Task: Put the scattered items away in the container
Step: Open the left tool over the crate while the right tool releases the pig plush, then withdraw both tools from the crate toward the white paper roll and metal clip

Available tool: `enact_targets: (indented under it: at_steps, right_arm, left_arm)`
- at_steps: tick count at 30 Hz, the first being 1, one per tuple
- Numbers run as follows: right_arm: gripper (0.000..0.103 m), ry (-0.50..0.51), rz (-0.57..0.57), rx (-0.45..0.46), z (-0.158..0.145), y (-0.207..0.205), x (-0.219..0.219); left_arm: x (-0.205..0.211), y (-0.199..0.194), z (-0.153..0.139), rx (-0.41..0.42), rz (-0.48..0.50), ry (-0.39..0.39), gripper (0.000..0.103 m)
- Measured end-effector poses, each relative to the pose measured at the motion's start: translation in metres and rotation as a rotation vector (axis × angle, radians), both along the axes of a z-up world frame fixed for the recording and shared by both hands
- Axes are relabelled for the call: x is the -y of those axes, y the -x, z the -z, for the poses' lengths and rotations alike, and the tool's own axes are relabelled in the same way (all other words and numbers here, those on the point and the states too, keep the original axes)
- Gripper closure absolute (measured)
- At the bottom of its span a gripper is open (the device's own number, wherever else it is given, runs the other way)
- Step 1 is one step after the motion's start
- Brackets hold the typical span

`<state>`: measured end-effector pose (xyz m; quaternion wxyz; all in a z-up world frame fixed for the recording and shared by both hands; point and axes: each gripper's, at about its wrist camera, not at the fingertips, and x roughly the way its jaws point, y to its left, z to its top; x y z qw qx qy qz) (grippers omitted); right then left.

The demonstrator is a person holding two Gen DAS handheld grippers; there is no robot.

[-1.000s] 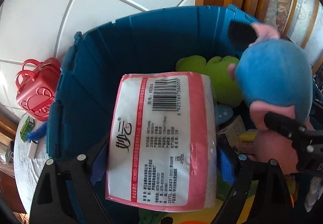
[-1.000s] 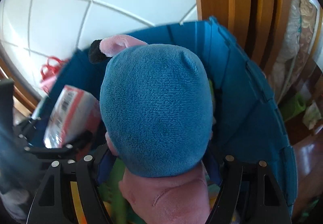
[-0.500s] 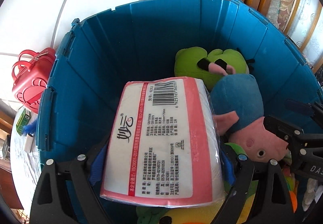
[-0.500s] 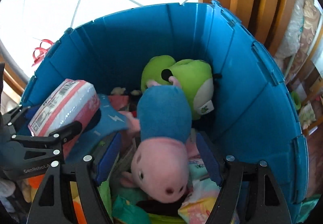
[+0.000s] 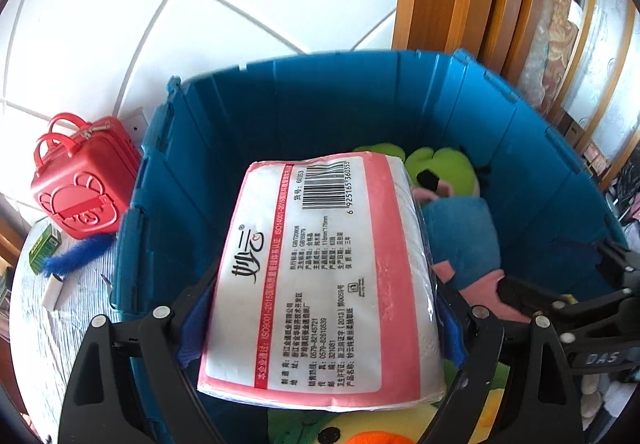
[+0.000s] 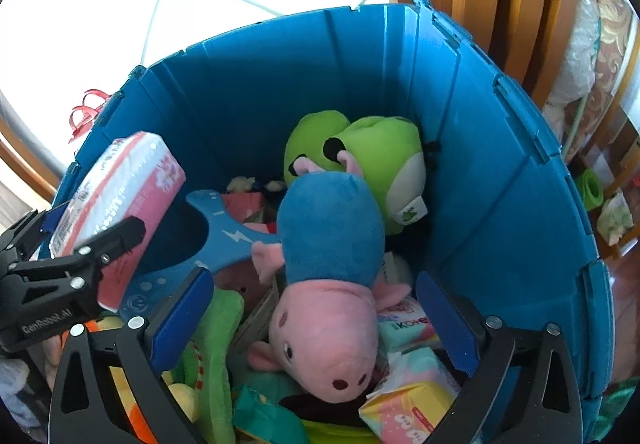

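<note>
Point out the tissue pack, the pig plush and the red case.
tissue pack (image 5: 320,276), left wrist view, printed label.
pig plush (image 6: 332,332), right wrist view, pink face.
red case (image 5: 80,187), left wrist view, front panel.

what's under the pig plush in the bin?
The pig plush lies on pastel tissue packs and a dark item at its snout, its feet against the green frog plush. Whatever is directly beneath its body, and the bin floor, are covered.

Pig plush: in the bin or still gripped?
In the bin. The pig plush lies on the pile inside the blue bin; the right hand-held gripper is opening, pads clear of it.
</note>
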<state>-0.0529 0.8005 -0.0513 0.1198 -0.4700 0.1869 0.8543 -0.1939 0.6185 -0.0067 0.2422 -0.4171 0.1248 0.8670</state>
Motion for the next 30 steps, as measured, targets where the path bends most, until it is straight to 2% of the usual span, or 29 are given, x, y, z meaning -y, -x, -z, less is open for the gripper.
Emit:
enact_targets:
  at_steps: [3, 4, 6, 8, 26, 30]
  right_arm:
    - [0.000, 0.008, 0.000, 0.005, 0.001, 0.000, 0.000]
    - [0.000, 0.008, -0.001, 0.005, 0.001, 0.000, 0.001]
    - [0.000, 0.007, -0.002, 0.004, 0.001, 0.001, 0.001]
    - [0.000, 0.008, -0.001, 0.007, 0.001, 0.000, 0.002]
    - [0.000, 0.016, 0.001, 0.009, 0.000, 0.001, 0.003]
    - [0.000, 0.017, -0.009, -0.002, -0.003, 0.001, 0.006]
  left_arm:
    - [0.003, -0.010, -0.016, -0.108, -0.004, -0.031, 0.011]
    - [0.004, -0.012, -0.019, -0.128, -0.005, -0.037, 0.007]
    - [0.000, -0.009, -0.012, -0.104, -0.006, -0.001, 0.000]
    - [-0.003, -0.004, -0.006, -0.070, 0.004, 0.023, 0.000]
    - [-0.005, -0.002, 0.004, -0.036, 0.005, 0.054, 0.000]
    - [0.000, -0.001, 0.003, -0.019, -0.008, 0.039, 0.000]
